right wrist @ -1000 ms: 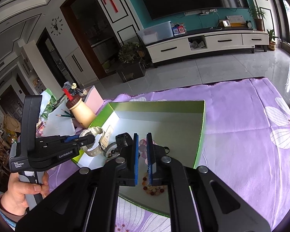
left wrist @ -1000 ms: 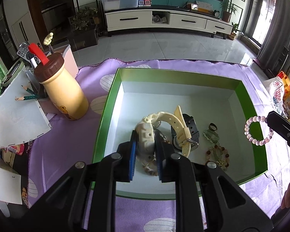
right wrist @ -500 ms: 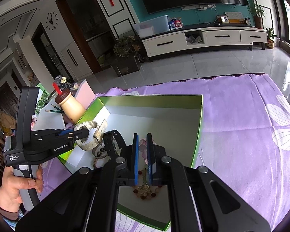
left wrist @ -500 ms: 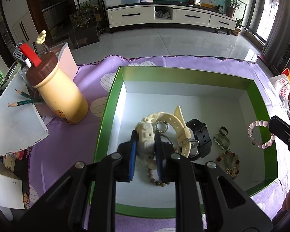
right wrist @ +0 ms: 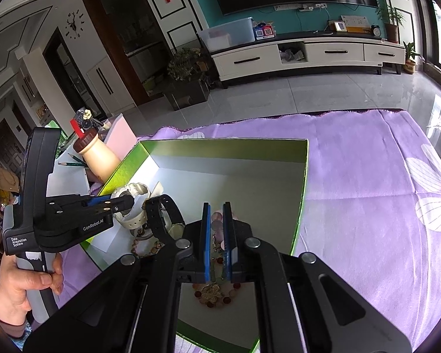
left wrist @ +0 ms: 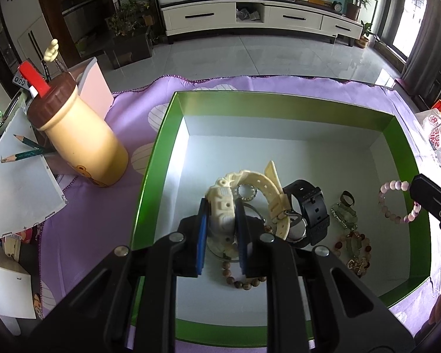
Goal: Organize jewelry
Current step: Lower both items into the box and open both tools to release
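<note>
A green box [left wrist: 279, 100] with a white floor lies on the purple cloth. My left gripper [left wrist: 222, 209] is shut on the case of a cream watch [left wrist: 250, 176], held just above the box floor beside a black watch [left wrist: 311, 209]. In the right wrist view the same gripper [right wrist: 126, 201] holds the cream watch [right wrist: 135, 191] near the box's left wall. My right gripper [right wrist: 216, 209] is shut on a pink bead bracelet [right wrist: 216, 223]. That pink bracelet [left wrist: 394, 186] hangs over the box's right side.
On the box floor lie a brown bead bracelet [left wrist: 244, 282], a reddish bead bracelet [left wrist: 352, 244] and a green piece [left wrist: 345, 214]. A cream bottle [left wrist: 79, 141], a pink container [left wrist: 94, 85] and papers with pencils [left wrist: 20, 182] stand left. Snack bags [left wrist: 435, 129] lie right.
My left gripper has sunk a little with the cream watch, further in over the box floor. The right gripper with the pink bracelet has stayed about where it was.
</note>
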A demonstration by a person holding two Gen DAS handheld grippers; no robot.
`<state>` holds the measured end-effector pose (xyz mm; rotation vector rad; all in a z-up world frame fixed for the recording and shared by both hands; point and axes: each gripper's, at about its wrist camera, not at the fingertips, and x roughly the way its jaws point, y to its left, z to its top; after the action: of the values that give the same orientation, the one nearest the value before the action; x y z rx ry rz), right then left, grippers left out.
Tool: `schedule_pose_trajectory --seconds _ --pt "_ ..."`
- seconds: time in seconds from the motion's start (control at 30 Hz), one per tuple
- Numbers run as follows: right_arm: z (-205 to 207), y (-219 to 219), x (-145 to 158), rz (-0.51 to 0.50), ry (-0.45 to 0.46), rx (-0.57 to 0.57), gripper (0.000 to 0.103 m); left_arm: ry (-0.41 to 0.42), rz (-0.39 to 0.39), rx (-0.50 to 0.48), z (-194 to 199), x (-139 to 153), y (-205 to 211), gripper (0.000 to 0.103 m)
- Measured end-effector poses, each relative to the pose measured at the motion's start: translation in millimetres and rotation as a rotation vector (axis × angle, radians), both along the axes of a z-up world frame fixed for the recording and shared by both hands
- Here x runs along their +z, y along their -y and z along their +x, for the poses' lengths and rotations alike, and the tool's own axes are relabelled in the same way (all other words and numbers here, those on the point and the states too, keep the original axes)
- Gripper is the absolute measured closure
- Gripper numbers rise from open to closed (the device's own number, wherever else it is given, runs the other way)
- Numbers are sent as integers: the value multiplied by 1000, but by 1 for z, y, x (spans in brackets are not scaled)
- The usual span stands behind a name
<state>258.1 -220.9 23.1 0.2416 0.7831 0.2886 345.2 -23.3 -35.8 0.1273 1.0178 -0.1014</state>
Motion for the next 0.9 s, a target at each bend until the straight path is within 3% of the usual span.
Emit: schedule_pose_trajectory --seconds 0.9 --pt "4 -5 -11 -46 -28 -1 95 5 33 -16 -1 -4 10 86"
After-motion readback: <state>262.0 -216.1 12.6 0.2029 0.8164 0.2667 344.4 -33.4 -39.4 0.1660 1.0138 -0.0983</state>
